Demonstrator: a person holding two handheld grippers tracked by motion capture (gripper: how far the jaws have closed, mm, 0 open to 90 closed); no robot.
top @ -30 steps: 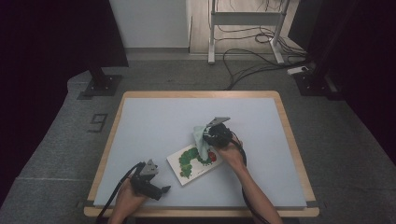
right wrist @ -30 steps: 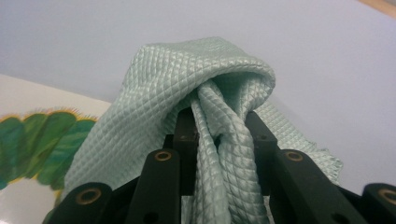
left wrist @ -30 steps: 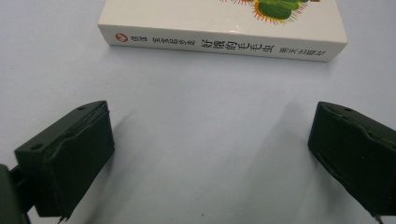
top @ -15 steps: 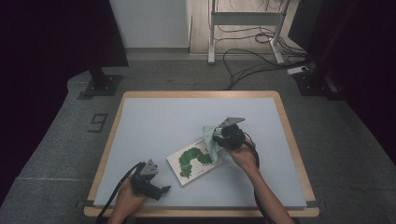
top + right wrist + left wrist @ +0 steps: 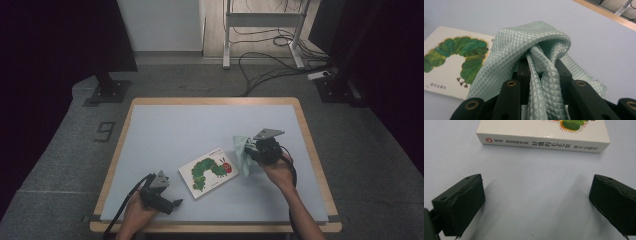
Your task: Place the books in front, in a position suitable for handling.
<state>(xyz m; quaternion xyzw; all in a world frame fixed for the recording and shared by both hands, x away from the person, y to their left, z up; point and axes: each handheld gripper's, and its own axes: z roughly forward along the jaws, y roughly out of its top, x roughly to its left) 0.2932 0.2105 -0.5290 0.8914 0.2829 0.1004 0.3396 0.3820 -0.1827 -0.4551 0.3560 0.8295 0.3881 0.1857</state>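
A white picture book (image 5: 209, 171) with a green caterpillar on its cover lies flat near the middle of the table. In the left gripper view its spine (image 5: 541, 144) faces me just ahead of the wide-apart jaws. My left gripper (image 5: 175, 204) rests open on the table near the front edge, left of the book. My right gripper (image 5: 247, 149) hovers just right of the book, shut on a pale green cloth (image 5: 242, 151). The cloth (image 5: 534, 57) bunches over the jaws and hangs down, partly covering the book's cover (image 5: 451, 60) in the right gripper view.
The pale blue table top (image 5: 190, 130) has a wooden rim. Beyond the far edge the floor holds a metal stand (image 5: 262, 30), loose cables (image 5: 270, 65) and a dark pedestal (image 5: 107, 87).
My right gripper has carried the cloth to the right, off the book and a little higher. The left gripper and the book have stayed put.
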